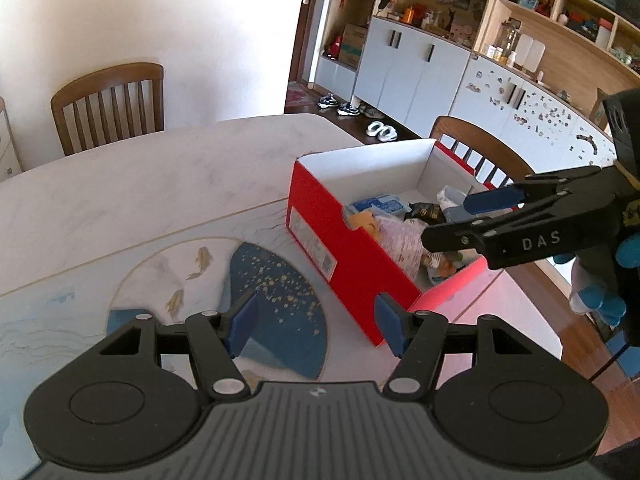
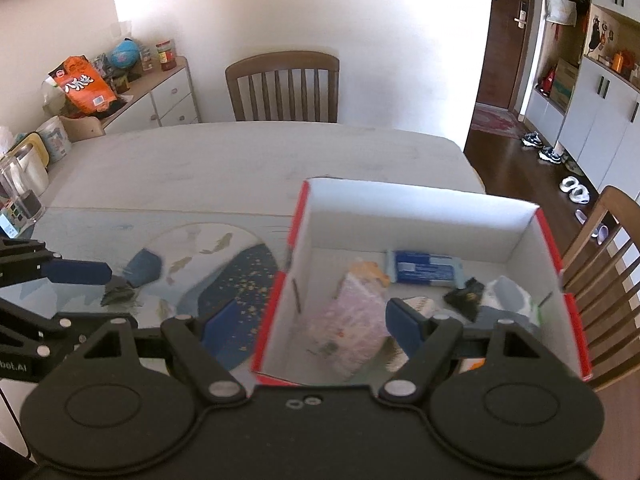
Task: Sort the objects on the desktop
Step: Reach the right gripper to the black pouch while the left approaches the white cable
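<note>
A red box (image 1: 320,236) with a white inside stands open on the table's right part. In it lie a blue packet (image 2: 424,266), a lilac plastic bag (image 2: 348,328), a small black packet (image 2: 466,292) and other wrapped bits. My right gripper (image 2: 314,324) hovers open over the box's near left wall, nothing between its blue pads; from the left wrist it shows as the right gripper (image 1: 460,220) above the box's contents. My left gripper (image 1: 316,328) is open and holds nothing, over the fish-painted mat (image 1: 200,264) left of the box. The right wrist view shows the left gripper (image 2: 112,270) blurred.
Wooden chairs stand at the table's far side (image 2: 282,84) and right side (image 1: 480,148). A clear jar (image 2: 20,188) sits at the table's left edge. A sideboard (image 2: 160,96) holds an orange snack bag. Cabinets and shoes (image 1: 382,132) line the right.
</note>
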The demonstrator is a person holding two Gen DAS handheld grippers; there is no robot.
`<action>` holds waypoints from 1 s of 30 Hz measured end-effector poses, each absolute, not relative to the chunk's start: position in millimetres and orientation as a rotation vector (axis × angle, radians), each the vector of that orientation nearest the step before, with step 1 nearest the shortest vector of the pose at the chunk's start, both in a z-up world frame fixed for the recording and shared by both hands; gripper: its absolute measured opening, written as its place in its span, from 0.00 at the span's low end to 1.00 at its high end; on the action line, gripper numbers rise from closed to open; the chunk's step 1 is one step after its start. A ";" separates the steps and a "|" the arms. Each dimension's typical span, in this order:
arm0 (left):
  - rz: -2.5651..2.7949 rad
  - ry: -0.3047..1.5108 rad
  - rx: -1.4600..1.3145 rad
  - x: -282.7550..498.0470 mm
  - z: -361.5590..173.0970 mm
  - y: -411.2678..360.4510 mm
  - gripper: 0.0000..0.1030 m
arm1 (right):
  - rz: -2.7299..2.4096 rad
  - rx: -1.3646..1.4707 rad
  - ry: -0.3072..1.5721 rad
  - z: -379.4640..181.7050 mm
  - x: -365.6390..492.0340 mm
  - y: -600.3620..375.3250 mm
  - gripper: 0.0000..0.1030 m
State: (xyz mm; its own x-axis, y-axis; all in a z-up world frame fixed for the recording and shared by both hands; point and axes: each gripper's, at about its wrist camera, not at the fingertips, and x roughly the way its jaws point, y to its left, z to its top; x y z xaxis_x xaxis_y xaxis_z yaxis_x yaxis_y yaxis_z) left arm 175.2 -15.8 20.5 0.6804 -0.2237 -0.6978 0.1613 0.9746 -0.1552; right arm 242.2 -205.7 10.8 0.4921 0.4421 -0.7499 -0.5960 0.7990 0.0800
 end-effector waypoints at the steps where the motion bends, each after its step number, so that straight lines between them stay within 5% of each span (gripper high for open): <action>1: -0.219 0.793 -0.077 172.5 20.0 -12.1 0.61 | 0.634 -0.199 0.847 10.4 239.3 -201.5 0.79; 30: -0.236 0.816 -0.072 117.8 -19.7 101.3 0.63 | 0.679 -0.213 0.893 -28.8 194.2 -62.0 0.79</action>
